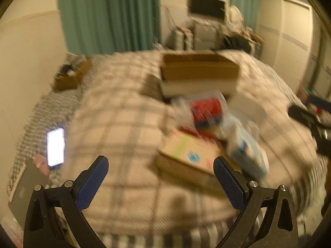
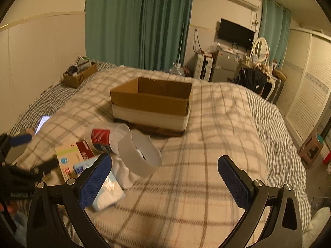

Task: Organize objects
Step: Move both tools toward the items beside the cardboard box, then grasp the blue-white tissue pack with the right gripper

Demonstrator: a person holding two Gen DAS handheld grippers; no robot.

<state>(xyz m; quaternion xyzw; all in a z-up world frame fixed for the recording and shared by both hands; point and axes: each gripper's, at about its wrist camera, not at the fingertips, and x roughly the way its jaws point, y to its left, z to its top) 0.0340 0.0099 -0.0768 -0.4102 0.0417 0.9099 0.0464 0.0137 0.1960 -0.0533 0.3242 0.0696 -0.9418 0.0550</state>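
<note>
An open cardboard box (image 2: 151,103) stands on the plaid blanket; it also shows blurred in the left wrist view (image 1: 198,72). In front of it lie a clear cup with a red label (image 2: 103,136), a white tape roll (image 2: 140,155), a flat cream carton (image 2: 70,157) and a blue-and-white tissue pack (image 2: 103,188). The left wrist view shows the red-labelled cup (image 1: 206,109), the carton (image 1: 190,155) and the tissue pack (image 1: 246,153). My left gripper (image 1: 161,181) is open and empty above the blanket, just short of the carton. My right gripper (image 2: 165,179) is open and empty, its left finger over the tissue pack.
A lit phone (image 1: 55,145) lies on the checked sheet at the left, next to a grey laptop (image 1: 26,188). A small brown box of items (image 2: 79,75) sits by the wall. Green curtains (image 2: 138,22), a TV (image 2: 235,33) and cluttered furniture stand beyond the bed.
</note>
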